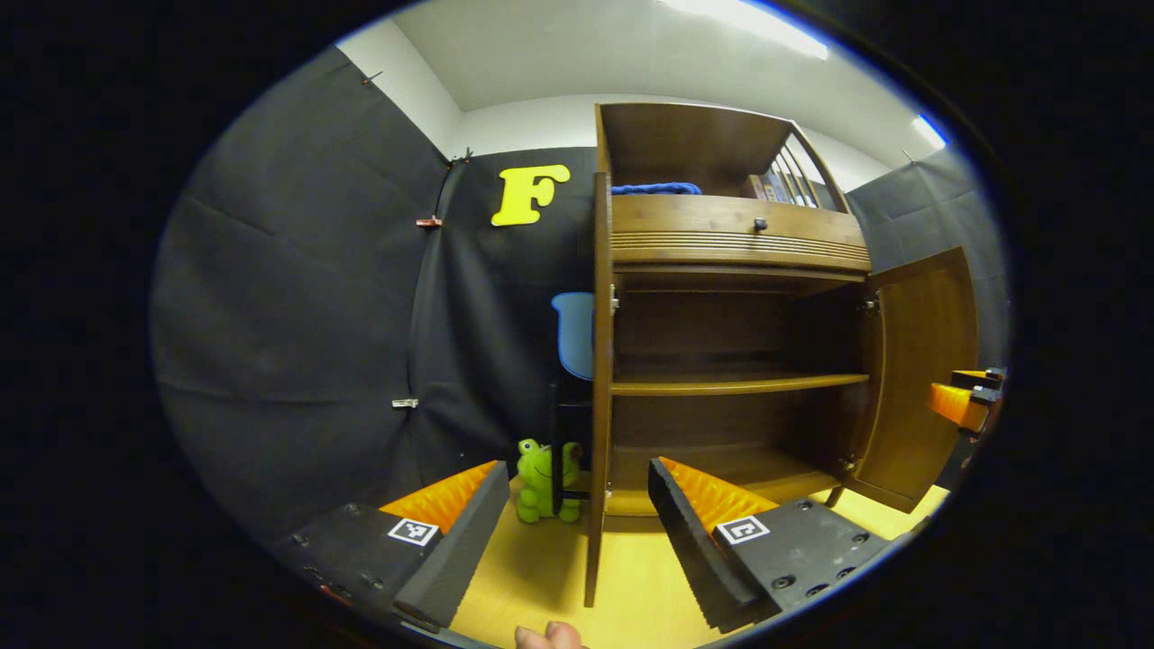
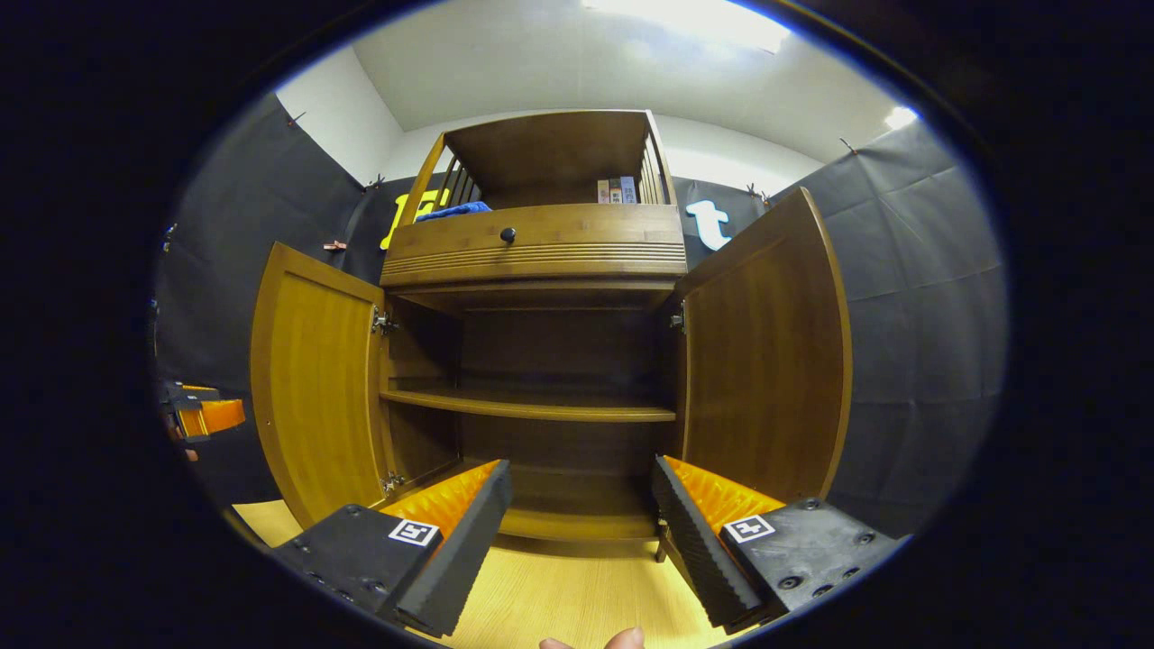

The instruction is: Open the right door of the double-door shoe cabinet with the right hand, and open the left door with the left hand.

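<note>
Standing wide open on both sides: left door [image 2: 315,397] and right door [image 2: 766,361] of the cabinet [image 2: 541,243] swung out, bare shelf [image 2: 527,406] showing between them. Seeing the left door edge-on [image 1: 597,379] from the left gripper view, lying between the spread fingers but apparently touching neither. Holding nothing in either tool: left gripper [image 1: 577,532] gaping, right gripper [image 2: 581,532] gaping likewise, facing the cabinet's middle. Sitting on the floor [image 1: 541,577] just beside the left door, a green frog toy [image 1: 541,482]. Judging the task as good as done. Judging the doors stiff, light wooden panels on hinges, swinging easily (best taken by the free vertical edge, away from the hinges, since no knob is showing on these inner faces). Risking only a slip on smooth varnish.
</note>
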Available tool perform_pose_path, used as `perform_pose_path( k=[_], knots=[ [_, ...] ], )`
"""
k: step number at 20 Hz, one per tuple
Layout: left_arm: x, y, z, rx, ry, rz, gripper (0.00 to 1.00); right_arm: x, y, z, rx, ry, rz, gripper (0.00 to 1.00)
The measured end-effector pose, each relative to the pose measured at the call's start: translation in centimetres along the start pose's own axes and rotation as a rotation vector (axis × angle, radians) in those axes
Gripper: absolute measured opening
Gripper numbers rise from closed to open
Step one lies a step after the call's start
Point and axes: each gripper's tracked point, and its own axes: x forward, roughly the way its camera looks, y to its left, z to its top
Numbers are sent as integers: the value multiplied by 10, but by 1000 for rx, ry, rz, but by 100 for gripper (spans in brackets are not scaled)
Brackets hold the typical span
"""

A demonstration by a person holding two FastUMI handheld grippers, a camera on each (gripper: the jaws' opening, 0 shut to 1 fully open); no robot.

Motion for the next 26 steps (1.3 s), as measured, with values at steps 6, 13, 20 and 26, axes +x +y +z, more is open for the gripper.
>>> perform_pose_path(
  k=[6, 13, 20, 26],
  knots=[
    [8, -59, 7, 27, -11, -81, 96, -1, 4, 0, -18, -1, 20, 99],
    [17, -105, 7, 38, -22, -116, 96, 8, 16, 1, -7, -2, 38, 100],
    [22, -134, 4, 36, -36, -157, 96, 12, 23, -9, -15, 12, 46, 100],
    [33, -149, -2, 59, -23, -172, 96, 13, 21, -6, -6, -3, 43, 98]
  ],
)
